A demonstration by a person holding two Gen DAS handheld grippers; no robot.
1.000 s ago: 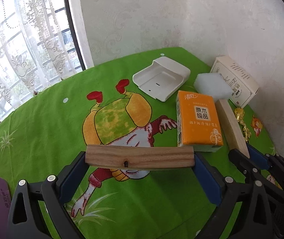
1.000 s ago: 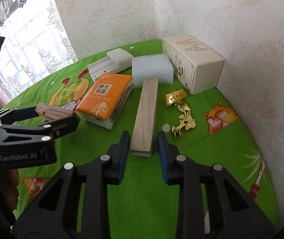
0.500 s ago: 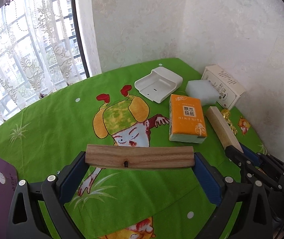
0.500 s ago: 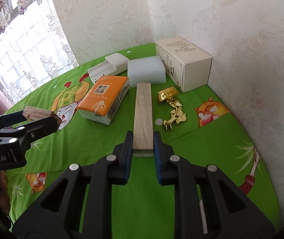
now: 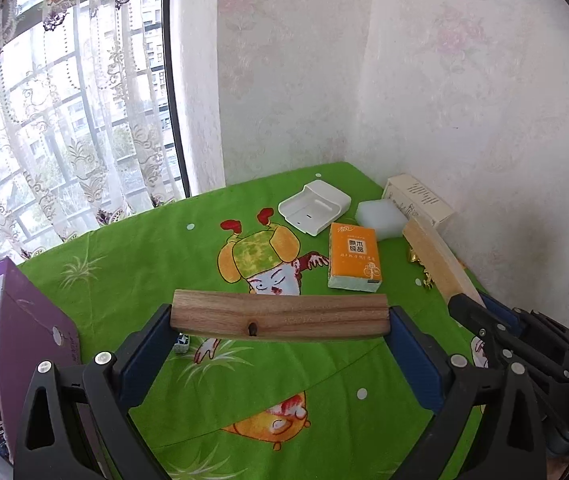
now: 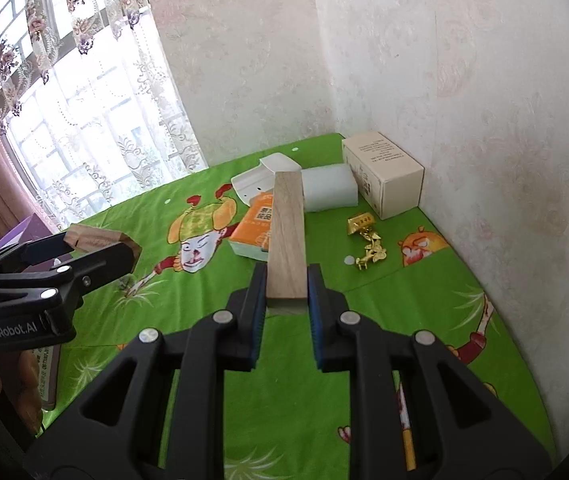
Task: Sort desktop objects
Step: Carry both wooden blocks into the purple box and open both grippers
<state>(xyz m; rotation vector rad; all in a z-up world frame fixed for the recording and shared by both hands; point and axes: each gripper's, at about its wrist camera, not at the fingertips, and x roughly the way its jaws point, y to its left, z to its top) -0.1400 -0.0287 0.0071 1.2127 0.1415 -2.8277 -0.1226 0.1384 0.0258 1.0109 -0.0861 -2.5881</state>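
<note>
**Both grippers loaded, one wooden block each, clear of the table**

Right gripper (image 6: 286,304): jaws pinching the near end of a long pale rectangular wooden block (image 6: 287,236). Block's long axis runs straight ahead along the fingers, far end pointing toward the back corner and hanging over the orange tissue packet (image 6: 254,229). It appears lifted off the green cartoon-print tablecloth (image 6: 404,320), no contact visible.

Left gripper (image 5: 280,340): jaws set wide and clamped on the two ends of a darker brown wooden block with a small knot hole (image 5: 279,316). This one lies crosswise, long axis spanning finger to finger, also held above the cloth.

Relation that matters: the two blocks sit at right angles in their grips, left gripper just to the left of the right one and near it. Any placing side by side would, in my judgement, need one wrist turned.

Beyond the grippers, ahead: white plastic tray (image 5: 314,208), white foam block (image 6: 327,188), cream cardboard box (image 6: 384,172) against the wall; a small gold ornament (image 6: 368,240) to the right of the pale block. Far left of the left gripper, a purple box (image 5: 28,320) at the table edge, a possible drop point, uncertain.
</note>
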